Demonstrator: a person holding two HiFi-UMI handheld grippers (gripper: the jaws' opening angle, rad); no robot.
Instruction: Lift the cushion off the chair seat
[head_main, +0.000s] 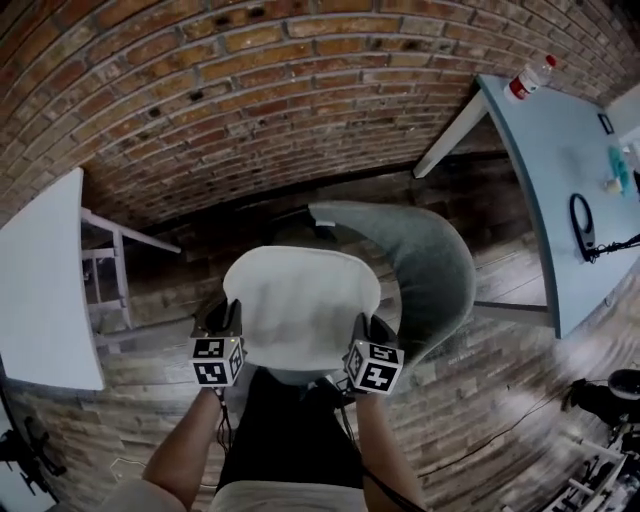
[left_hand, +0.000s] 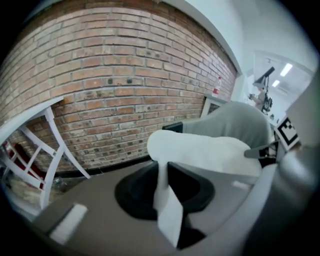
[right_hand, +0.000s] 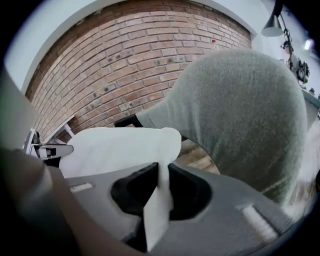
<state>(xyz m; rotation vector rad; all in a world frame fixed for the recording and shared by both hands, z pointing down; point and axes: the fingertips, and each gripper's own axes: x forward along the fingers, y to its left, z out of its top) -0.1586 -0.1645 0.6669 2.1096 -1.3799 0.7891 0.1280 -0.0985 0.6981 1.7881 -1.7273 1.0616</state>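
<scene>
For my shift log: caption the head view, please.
Left tongs and right tongs pinch the white flat fabric cushion by its near edge, over the grey upholstered chair.

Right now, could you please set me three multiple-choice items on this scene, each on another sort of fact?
1. What colour is the cushion? A red; B white; C black.
2. The left gripper and right gripper are: A both open; B both shut on the cushion; C one open.
3. Where does the bottle stand? A on the cushion; B in the right gripper; C on the blue table.
Key: B, it looks white; B, fabric is pinched in both jaw pairs; C, near the table's corner.
</scene>
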